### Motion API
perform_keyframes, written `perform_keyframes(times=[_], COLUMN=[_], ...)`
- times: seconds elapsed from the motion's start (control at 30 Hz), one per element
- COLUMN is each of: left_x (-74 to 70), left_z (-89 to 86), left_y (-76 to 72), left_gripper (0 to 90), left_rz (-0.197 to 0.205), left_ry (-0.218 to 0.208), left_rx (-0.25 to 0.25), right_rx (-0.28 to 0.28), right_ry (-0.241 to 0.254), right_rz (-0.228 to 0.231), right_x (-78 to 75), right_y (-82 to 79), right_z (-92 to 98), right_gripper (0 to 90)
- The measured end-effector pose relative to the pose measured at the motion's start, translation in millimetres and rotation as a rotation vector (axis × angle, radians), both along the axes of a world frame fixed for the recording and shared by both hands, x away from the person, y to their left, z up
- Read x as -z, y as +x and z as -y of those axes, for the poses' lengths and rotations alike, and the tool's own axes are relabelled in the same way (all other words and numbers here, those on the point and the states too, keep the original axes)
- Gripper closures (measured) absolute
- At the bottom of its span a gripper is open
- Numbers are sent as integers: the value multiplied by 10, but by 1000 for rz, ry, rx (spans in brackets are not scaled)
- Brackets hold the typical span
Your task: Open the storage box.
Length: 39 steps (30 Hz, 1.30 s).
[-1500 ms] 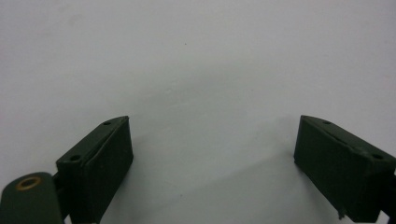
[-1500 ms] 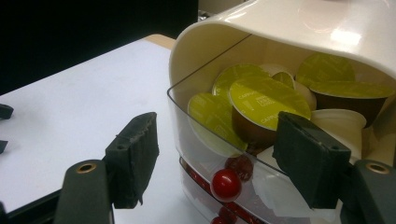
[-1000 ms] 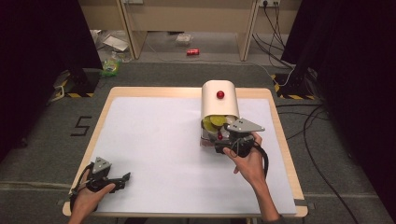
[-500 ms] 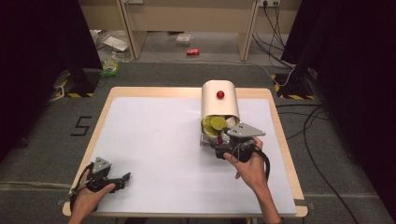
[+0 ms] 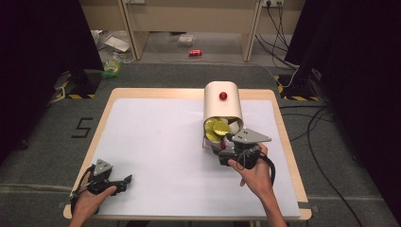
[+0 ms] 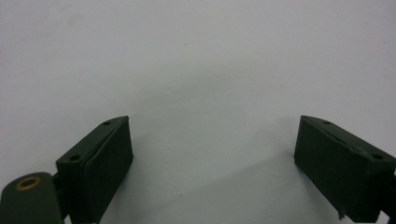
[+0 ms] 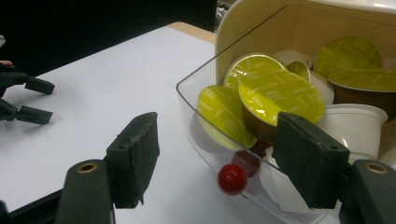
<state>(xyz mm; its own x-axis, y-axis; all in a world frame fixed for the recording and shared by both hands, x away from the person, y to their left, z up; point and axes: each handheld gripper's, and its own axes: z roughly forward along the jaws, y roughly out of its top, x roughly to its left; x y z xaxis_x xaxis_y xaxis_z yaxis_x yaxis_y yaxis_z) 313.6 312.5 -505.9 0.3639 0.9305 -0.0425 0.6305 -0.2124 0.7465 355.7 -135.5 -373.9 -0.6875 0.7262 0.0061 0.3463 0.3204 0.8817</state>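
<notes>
A cream dome-shaped capsule holder [image 5: 222,109] with a red knob [image 5: 222,96] on top stands right of the table's middle. Its clear drawer [image 7: 196,93] is slid out toward me and holds several yellow-lidded capsules [image 7: 280,95] and a white one [image 7: 352,121]. My right gripper [image 7: 215,122] is open, its jaws on either side of the drawer's small red knob [image 7: 232,178] without touching it. From above, the right gripper [image 5: 223,147] sits at the drawer's front. My left gripper [image 5: 124,182] rests open at the near left corner, and its jaws [image 6: 212,125] hold nothing over bare white surface.
The white table top [image 5: 156,142] stretches wide between the two grippers. The left gripper [image 7: 28,100] appears far off in the right gripper view. Cables and dark curtains lie off the table's right side, and small litter lies on the floor behind.
The right hand and gripper have drawn back a little toward me, and the clear drawer stands slightly further out of the holder. The left gripper has stayed put.
</notes>
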Motion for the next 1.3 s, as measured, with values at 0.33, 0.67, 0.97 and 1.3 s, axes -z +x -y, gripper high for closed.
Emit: perform_keyframes(times=[0.33, 0.67, 0.97, 1.3], left_x=[0, 0, -1, 0], left_z=[0, 0, 0, 0], left_y=[0, 0, -1, 0], left_gripper=[107, 107, 107, 107], left_rz=[0, 0, 0, 0], left_ry=[0, 0, 1, 1], left_rx=[0, 0, 0, 0], right_rx=[-8, -20, -31, -35], right_ry=[-9, -17, -25, -35], right_rz=[-3, -11, -17, -15], right_x=[7, 15, 33, 53], right_y=[-54, -121, -200, -276], right_z=[-2, 6, 18, 25], right_gripper=[319, 323, 334, 348])
